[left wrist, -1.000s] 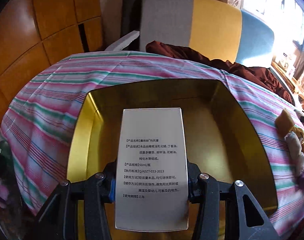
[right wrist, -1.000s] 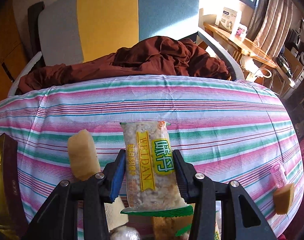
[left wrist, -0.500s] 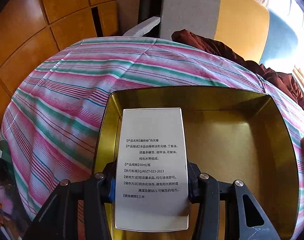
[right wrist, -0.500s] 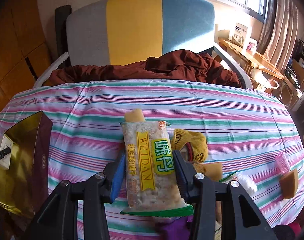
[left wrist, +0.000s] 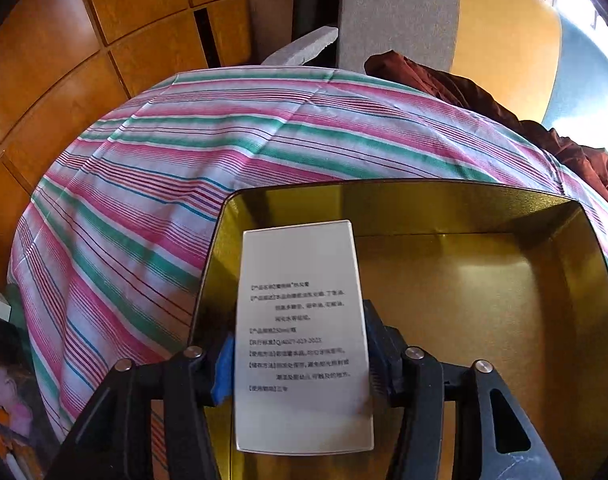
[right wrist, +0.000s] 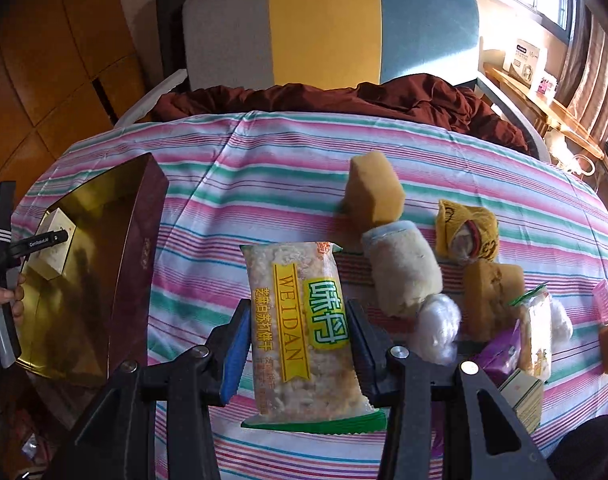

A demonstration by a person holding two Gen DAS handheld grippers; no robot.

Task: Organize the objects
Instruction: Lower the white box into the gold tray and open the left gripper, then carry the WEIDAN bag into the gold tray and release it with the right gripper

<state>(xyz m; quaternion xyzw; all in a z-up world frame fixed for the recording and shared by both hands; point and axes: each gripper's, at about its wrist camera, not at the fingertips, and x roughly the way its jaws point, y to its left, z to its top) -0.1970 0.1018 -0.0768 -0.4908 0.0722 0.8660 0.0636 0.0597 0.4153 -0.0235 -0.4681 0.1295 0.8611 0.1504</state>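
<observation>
While jaws have just been opening, white box [left wrist: 302, 336] between left gripper [left wrist: 300, 364] pads (over gold tin [left wrist: 483, 208]).

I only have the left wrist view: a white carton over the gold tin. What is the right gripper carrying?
Observer: The right gripper is shut on a Weidan cracker packet, above the striped cloth, outside the tin.
Operator: What lies loose on the cloth?
Observer: Right of the packet, a yellow sponge, a beige plush roll, a yellow sock and more small packets.
Operator: And the tin's outside?
Observer: The gold tin has a dark maroon outer wall.
</observation>
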